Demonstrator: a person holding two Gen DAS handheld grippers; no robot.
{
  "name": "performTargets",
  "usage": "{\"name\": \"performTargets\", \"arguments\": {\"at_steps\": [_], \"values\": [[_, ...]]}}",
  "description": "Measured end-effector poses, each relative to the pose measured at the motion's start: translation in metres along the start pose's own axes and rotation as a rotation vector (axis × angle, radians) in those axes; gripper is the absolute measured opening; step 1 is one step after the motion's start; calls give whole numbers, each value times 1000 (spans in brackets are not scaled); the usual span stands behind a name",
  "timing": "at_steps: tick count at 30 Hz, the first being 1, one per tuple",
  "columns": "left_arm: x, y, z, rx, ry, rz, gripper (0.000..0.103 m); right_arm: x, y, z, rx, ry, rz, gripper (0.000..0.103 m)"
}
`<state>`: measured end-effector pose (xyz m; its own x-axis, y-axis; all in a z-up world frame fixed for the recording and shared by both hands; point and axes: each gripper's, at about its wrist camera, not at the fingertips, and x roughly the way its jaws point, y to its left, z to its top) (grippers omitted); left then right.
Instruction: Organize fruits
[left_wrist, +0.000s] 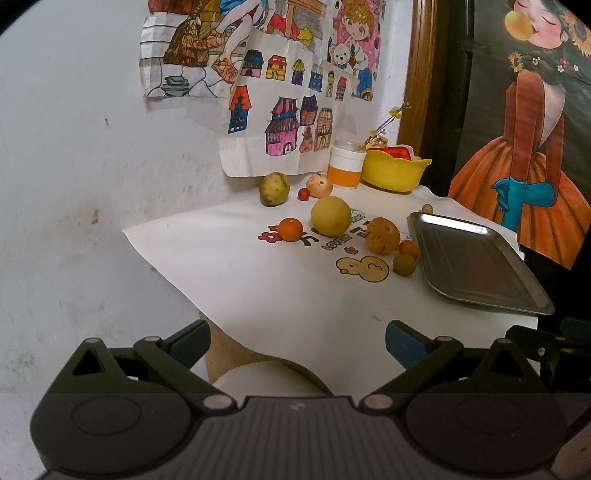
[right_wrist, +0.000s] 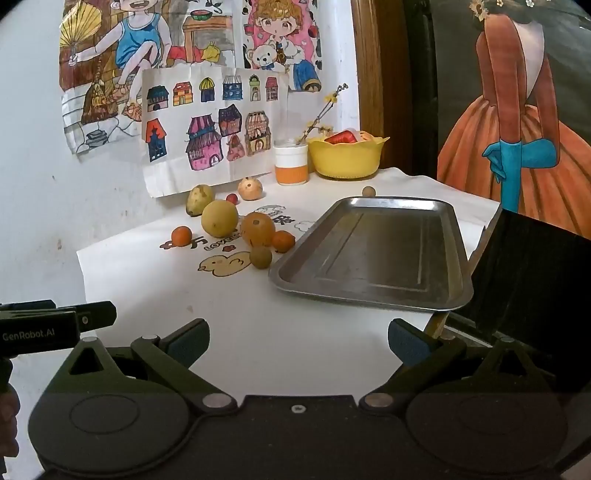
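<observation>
I see both grippers, left gripper (left_wrist: 297, 341) and right gripper (right_wrist: 298, 341), with fingers apart, empty, short of the white-covered bench (right_wrist: 229, 332). Beyond: bare rectangular steel tray (right_wrist: 373, 254); loose round yellow and orange fruits (right_wrist: 236, 225) left of it.

A white cloth (right_wrist: 192, 295) printed with cartoon ducks covers the table. At its far side, an orange-and-white cup (right_wrist: 291, 164) holding a flowering twig (right_wrist: 322, 112) stands just left of a yellow bowl (right_wrist: 345, 158). Coloured drawings of houses (right_wrist: 210, 129) and children hang on the white wall behind. A painting of an orange dress (right_wrist: 517, 122) stands far right.
</observation>
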<state>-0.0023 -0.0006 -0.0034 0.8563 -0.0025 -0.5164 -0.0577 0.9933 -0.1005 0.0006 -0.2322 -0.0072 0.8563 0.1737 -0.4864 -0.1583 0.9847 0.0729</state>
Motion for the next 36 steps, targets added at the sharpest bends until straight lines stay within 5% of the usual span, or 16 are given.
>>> {"name": "performTargets", "arguments": {"at_steps": [36], "values": [[8,7,-3,-16,29,-4,103,10,3,-8,0,43,6,102]]}}
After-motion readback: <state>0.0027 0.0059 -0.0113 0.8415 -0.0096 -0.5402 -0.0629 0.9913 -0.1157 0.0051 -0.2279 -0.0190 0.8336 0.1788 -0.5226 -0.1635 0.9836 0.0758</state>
